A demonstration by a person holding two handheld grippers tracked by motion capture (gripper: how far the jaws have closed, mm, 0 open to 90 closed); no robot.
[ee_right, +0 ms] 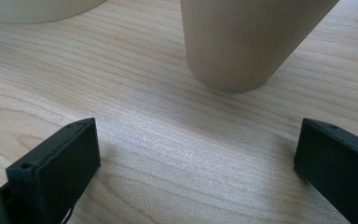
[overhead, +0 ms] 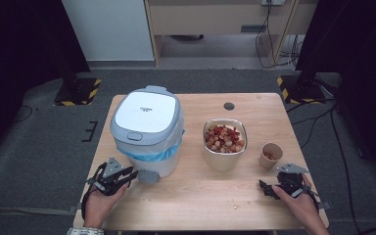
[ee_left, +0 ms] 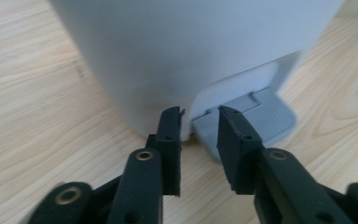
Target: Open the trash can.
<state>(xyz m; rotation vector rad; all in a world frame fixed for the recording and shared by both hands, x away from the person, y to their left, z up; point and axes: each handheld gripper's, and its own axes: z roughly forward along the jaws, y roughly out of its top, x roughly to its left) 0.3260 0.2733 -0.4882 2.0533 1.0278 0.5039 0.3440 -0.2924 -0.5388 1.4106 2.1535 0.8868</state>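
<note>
The pedal [ee_left: 256, 122] at the foot of the white bin [overhead: 147, 129], near the table's [overhead: 200, 205] left front, sits just before the left gripper [ee_left: 200, 114], its jaws narrowed but clasping nothing, likely to press it, while the right gripper [ee_right: 196, 140] gapes before the paper cup [ee_right: 247, 42].

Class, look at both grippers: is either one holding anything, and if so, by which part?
Nothing is held. The left gripper is narrowed, empty, before the bin's pedal; the right gripper gapes short of the cup.
</note>
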